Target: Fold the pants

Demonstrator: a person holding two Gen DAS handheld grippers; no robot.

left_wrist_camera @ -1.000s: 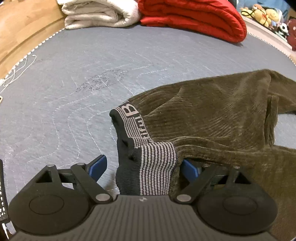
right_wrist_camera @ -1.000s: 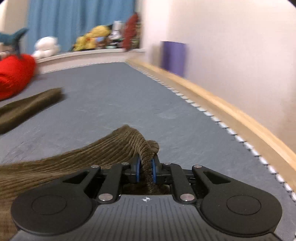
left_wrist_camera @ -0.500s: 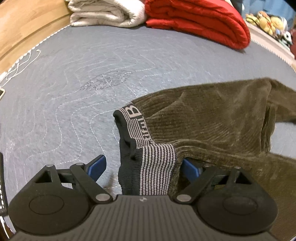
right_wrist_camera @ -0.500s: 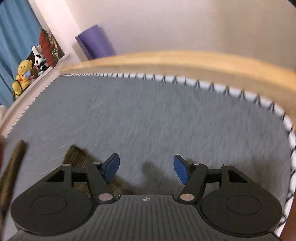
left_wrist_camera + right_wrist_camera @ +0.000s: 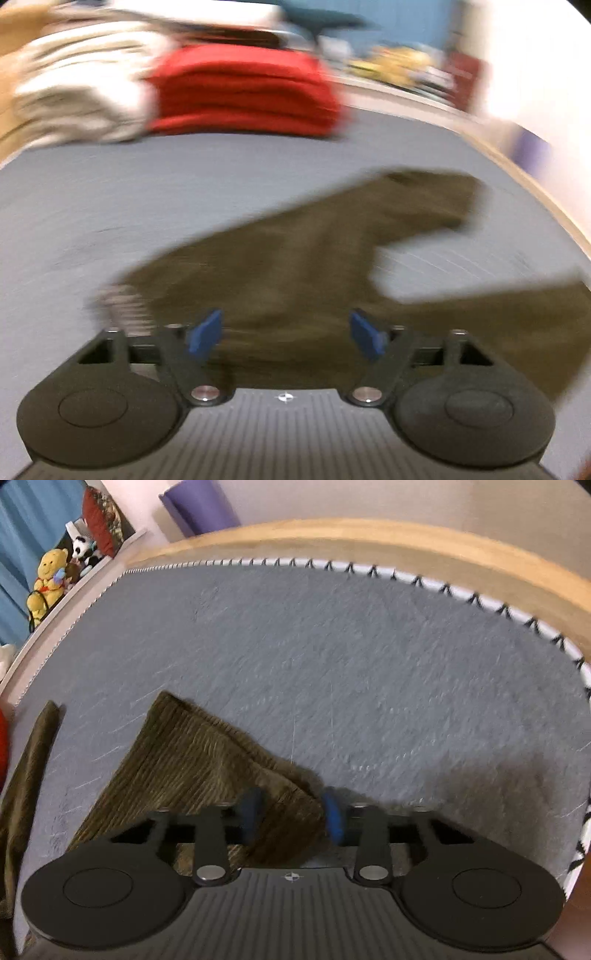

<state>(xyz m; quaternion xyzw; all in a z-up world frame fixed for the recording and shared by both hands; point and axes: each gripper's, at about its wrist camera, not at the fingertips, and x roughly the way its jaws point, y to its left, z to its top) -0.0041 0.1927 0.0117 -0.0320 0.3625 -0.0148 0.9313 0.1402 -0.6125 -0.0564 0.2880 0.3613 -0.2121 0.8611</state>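
Olive-brown corduroy pants (image 5: 295, 258) sprawl across the grey quilted mat (image 5: 147, 192) in the blurred left wrist view, running from the lower centre of the frame out to the right, with one leg reaching toward the upper right and the other toward the right edge. At the lower left of the cloth sits the striped waistband (image 5: 122, 302), just left of the tool. The left gripper (image 5: 286, 334) occupies the bottom of the frame; its jaws have just been closing yet stand apart, the blue pads (image 5: 205, 334) hanging over the fabric without visibly pressing on it. At the upper left lies a folded cream blanket (image 5: 74, 92), and beside it, upper centre, a folded red blanket (image 5: 243, 96).

In the right wrist view, a strip of the same pants runs along the left edge, and a leg end (image 5: 192, 760) spreads from the lower left toward the bottom centre. The right gripper (image 5: 291, 816) has just been closing, its jaws narrow, with the corner of the leg hem lying between the pads; whether they actually pinch it cannot be told. A wooden rim (image 5: 369, 535) curves across the top, with stuffed toys (image 5: 51, 576) at the upper left.
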